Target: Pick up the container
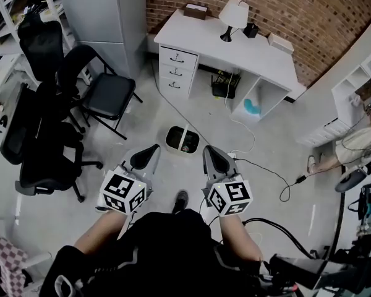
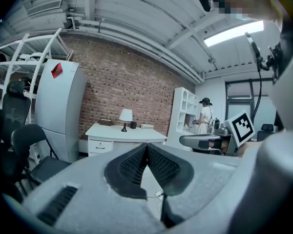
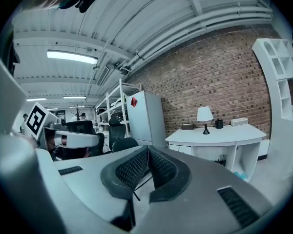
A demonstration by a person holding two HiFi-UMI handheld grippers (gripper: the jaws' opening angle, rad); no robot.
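Note:
A small dark open container [image 1: 182, 139] with a pale rim stands on the grey floor, just ahead of both grippers and between them. My left gripper [image 1: 151, 153] is held to its lower left, jaws shut and empty. My right gripper [image 1: 212, 154] is to its lower right, also shut with nothing in it. In the left gripper view the left gripper [image 2: 147, 147] has its ribbed pads pressed together. The right gripper [image 3: 147, 151] looks the same in the right gripper view. Neither gripper view shows the container; the jaws hide the floor there.
A white desk [image 1: 235, 54] with drawers and a lamp [image 1: 233, 14] stands against the brick wall beyond the container. Black chairs [image 1: 105, 88] crowd the left. Cables [image 1: 266, 166] trail over the floor at right. A person [image 1: 358, 144] is by the white shelves.

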